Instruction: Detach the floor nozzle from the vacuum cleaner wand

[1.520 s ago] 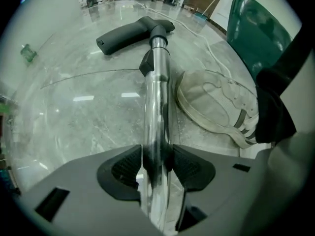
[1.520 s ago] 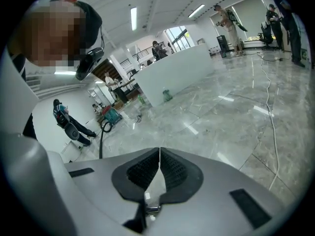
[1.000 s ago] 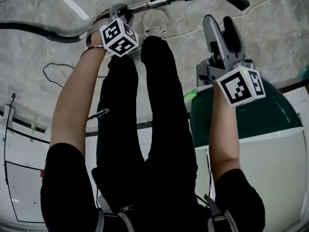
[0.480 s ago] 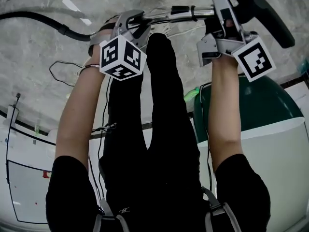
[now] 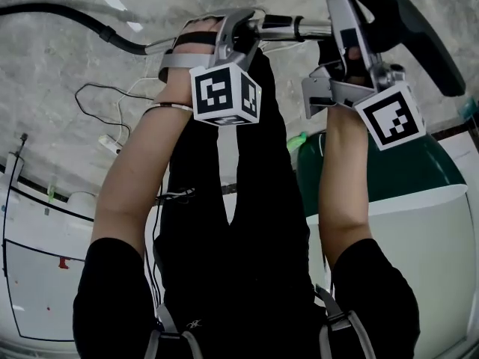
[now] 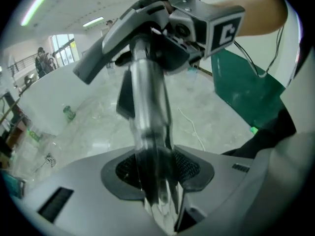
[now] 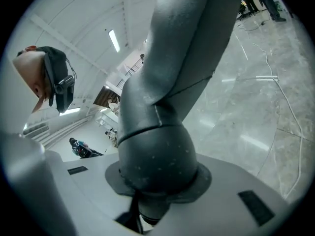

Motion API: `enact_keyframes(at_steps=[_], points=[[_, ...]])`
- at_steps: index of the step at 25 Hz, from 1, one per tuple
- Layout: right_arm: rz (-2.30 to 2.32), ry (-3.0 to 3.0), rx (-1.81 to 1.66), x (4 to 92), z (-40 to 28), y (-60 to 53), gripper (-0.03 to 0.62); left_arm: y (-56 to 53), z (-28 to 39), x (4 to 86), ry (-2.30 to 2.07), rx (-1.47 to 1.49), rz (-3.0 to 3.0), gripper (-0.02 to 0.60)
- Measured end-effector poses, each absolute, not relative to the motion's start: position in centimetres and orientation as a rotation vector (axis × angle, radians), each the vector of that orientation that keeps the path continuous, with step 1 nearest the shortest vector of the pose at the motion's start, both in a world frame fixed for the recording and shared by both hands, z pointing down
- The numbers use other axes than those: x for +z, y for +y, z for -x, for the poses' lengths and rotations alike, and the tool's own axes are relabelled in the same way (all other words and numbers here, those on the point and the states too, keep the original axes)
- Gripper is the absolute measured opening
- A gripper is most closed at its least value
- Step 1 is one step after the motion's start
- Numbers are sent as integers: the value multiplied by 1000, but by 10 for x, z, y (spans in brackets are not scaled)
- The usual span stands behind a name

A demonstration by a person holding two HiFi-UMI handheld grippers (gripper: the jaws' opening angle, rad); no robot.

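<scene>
- Above the pale stone floor (image 5: 60, 66), in front of the person's black-trousered legs (image 5: 247, 200), both claws are held up with the front end of the vacuum cleaner between them.
- On the person's left, the left claw (image 6: 157, 181) has its jaws partly closed and clamped on the shiny metal wand (image 6: 147, 107). In the left gripper view the tube runs straight out from between the two pads, which press on it from either side.
- On the other side, the right claw (image 7: 157, 186) has just been closing its jaws. They now sit tight on the rounded neck of the dark grey floor nozzle (image 7: 177, 58), and that neck fills the gap between the pads in the right gripper view.
- The floor nozzle is up in the air at the top right of the head view. Its long dark body (image 5: 408, 28) slants away past the right claw, clear of the floor.
- The wand lies about level between the two claws, with a black collar (image 5: 278, 22) round it. Its far end meets the nozzle's neck at the right claw, and the two look joined.
- A black hose (image 5: 67, 12) curves away from the left claw's side toward the top left corner of the floor.
- Thin cables (image 5: 97, 92) lie on the floor below the hose, and a dark green board (image 5: 389, 178) lies under the right forearm.
</scene>
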State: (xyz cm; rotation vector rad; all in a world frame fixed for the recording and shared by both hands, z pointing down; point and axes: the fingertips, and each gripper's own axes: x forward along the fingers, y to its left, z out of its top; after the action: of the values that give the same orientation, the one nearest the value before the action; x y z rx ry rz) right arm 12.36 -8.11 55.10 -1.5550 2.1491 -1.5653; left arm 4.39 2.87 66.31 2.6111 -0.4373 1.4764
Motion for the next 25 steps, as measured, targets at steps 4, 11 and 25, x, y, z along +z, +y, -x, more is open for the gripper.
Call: enact_keyframes(at_steps=[4,11,25], points=[[1566,2134,-1578,552,-126,-79,127,28,-54,659,-391,1394,-2556,138],[1289,2227,-1486,535,-114,-82,118,55,-52,625,28,925,-2453,137],[450,2568,-1354,471,-56,-63,118,98,-48,571,364,555,-2133,98]])
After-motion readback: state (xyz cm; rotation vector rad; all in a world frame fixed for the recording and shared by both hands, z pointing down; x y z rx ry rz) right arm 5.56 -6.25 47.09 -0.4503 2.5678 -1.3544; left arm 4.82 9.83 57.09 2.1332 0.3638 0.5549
